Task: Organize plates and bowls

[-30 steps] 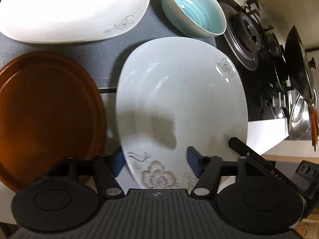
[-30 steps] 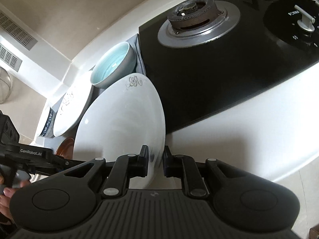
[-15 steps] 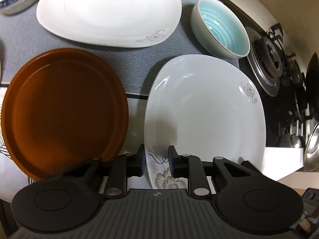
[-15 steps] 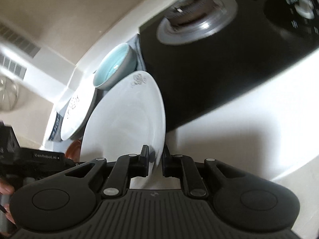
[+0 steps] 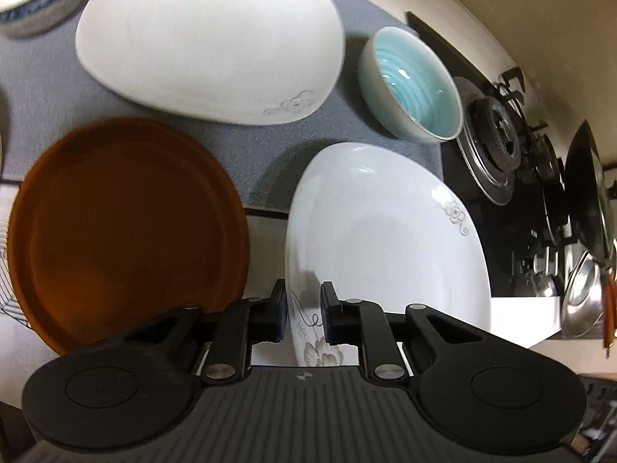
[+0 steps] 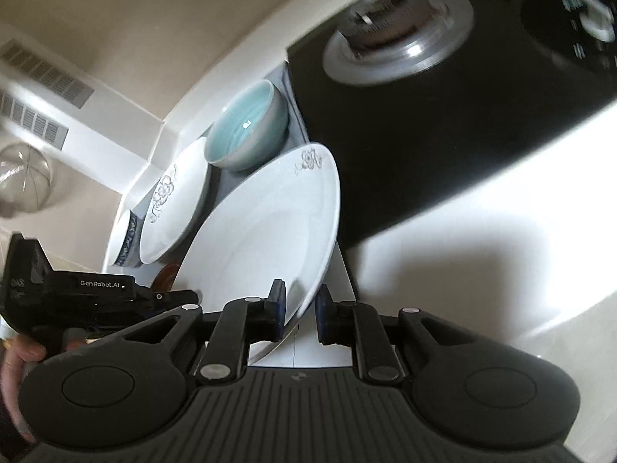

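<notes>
A white plate with a grey flower pattern (image 5: pixel 385 239) is held tilted above the counter. My left gripper (image 5: pixel 302 318) is shut on its near rim. My right gripper (image 6: pixel 299 314) straddles another part of its rim (image 6: pixel 270 239) with the jaws slightly apart. A second white flowered plate (image 5: pixel 208 38) lies on the grey mat behind, also seen in the right wrist view (image 6: pixel 173 208). A teal bowl (image 5: pixel 412 85) stands beside it, also in the right wrist view (image 6: pixel 246 127). A brown plate (image 5: pixel 123 227) lies to the left.
A blue-patterned bowl (image 5: pixel 42 0) sits at the far left of the grey mat (image 5: pixel 46 92). A black gas hob (image 5: pixel 497 135) with burners lies to the right, with a dark wok (image 5: pixel 586 189) and a steel lid (image 5: pixel 582 301) beyond. The hob also fills the right wrist view (image 6: pixel 443 123).
My left gripper closed on the plate's rim, and the plate lifted and tilted. My right gripper's jaws opened slightly around the rim.
</notes>
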Tool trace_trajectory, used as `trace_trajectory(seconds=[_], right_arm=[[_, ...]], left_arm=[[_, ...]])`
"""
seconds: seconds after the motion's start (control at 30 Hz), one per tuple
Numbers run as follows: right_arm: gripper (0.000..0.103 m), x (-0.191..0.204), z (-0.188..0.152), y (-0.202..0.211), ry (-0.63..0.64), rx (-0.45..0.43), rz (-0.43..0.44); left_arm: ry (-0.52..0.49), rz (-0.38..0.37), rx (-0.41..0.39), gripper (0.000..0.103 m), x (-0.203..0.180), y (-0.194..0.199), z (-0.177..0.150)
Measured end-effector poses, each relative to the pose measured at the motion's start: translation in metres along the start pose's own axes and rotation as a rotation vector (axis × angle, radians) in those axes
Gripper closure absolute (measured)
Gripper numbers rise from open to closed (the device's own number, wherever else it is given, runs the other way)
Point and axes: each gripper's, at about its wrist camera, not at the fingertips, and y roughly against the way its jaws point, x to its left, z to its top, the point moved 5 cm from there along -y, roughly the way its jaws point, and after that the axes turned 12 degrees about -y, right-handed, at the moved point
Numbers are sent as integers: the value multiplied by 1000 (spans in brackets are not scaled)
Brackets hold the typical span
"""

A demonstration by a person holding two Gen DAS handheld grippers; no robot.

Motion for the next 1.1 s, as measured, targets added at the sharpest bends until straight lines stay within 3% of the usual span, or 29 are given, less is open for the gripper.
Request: trace_trajectory(seconds=[0.1, 0.3, 0.6, 0.73, 0.83, 0.97, 1.0, 1.03, 1.1], right_arm=[[88, -3, -4, 2, -45, 6, 15], [87, 9, -7, 7, 35, 3, -5], [86, 9, -9, -1, 125, 82, -47], [87, 2, -7, -6, 114, 100, -52], [88, -5, -5, -9, 85, 97, -23], [88, -15, -2, -17, -6, 119, 44], [88, -17, -2, -20, -23, 118, 56], [87, -17, -3, -23, -26, 103, 57], [87, -18, -4, -23, -72, 51, 59]], left_arm=[[31, -13, 8, 86, 6, 0, -1], [-2, -31, -28, 86, 4, 14, 3], [-22, 1, 50, 86, 10, 1, -4], [-7, -21, 90, 84, 14, -8, -8], [-14, -39, 100, 75, 12, -11, -8], [-27, -113, 83, 36, 2, -15, -6], [-43, -115, 83, 34, -2, -16, -6], [-63, -89, 85, 38, -6, -16, -5], [-111, -7, 73, 61, -8, -13, -5]])
